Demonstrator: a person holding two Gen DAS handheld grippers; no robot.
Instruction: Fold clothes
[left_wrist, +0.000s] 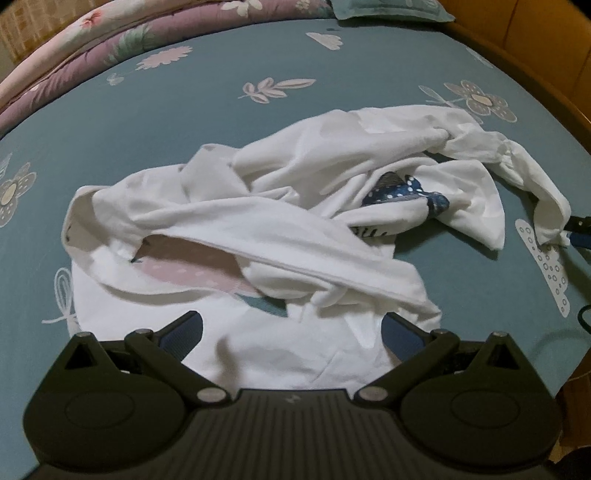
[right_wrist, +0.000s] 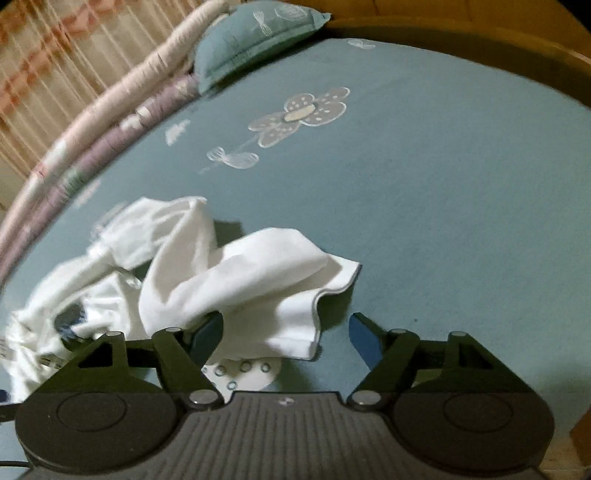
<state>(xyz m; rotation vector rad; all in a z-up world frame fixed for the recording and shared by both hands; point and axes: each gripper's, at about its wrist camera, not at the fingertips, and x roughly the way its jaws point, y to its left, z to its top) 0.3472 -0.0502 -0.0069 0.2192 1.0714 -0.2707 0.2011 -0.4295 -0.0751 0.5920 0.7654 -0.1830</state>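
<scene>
Shirt lies crumpled on the bed; both grippers, left and right, spread wide, empty. Next: grasp edges, flatten.

White T-shirt with a dotted navy print; teal bedsheet strewn with pale flowers; mauve floral quilt.

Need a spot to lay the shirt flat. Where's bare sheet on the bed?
Free: the teal sheet right of the white shirt, out to the wooden bed frame; also a strip between shirt and folded quilt. Crowded: bed centre under the crumpled shirt, where both grippers sit.
</scene>
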